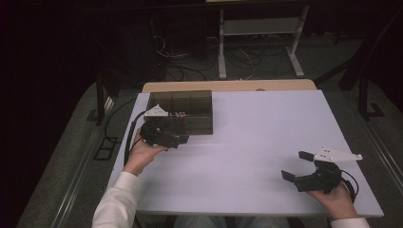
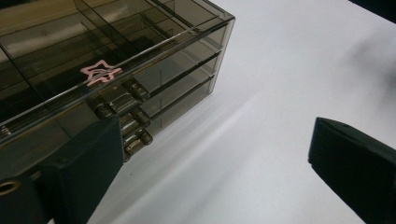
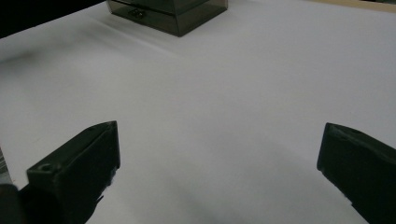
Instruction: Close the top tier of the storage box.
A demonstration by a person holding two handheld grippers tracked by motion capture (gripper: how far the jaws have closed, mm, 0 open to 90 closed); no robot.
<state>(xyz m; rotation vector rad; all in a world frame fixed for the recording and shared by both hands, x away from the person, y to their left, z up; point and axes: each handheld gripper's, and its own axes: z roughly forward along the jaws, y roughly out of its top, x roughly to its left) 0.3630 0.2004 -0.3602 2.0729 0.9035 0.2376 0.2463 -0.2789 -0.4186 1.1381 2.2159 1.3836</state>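
A smoky see-through drawer box (image 1: 183, 111) stands at the back left of the white tabletop (image 1: 247, 137). My left gripper (image 1: 178, 138) sits right in front of it, at its left front corner. In the left gripper view the box (image 2: 154, 51) shows stacked drawers with metal knobs (image 2: 135, 116), and a small pink star (image 2: 100, 73) lies in a top compartment. My left gripper (image 2: 212, 135) is open with nothing between its jaws. My right gripper (image 1: 295, 165) rests low at the front right, pointing left, open and holding nothing. In its own view the right gripper (image 3: 219, 135) faces the far box (image 3: 168, 11).
A strip of wooden table edge (image 1: 228, 86) shows behind the white top. Beyond it, cables (image 1: 190, 66) and the white legs of a stand (image 1: 259, 42) lie on the dark floor. A black cable (image 1: 129, 137) trails from my left gripper.
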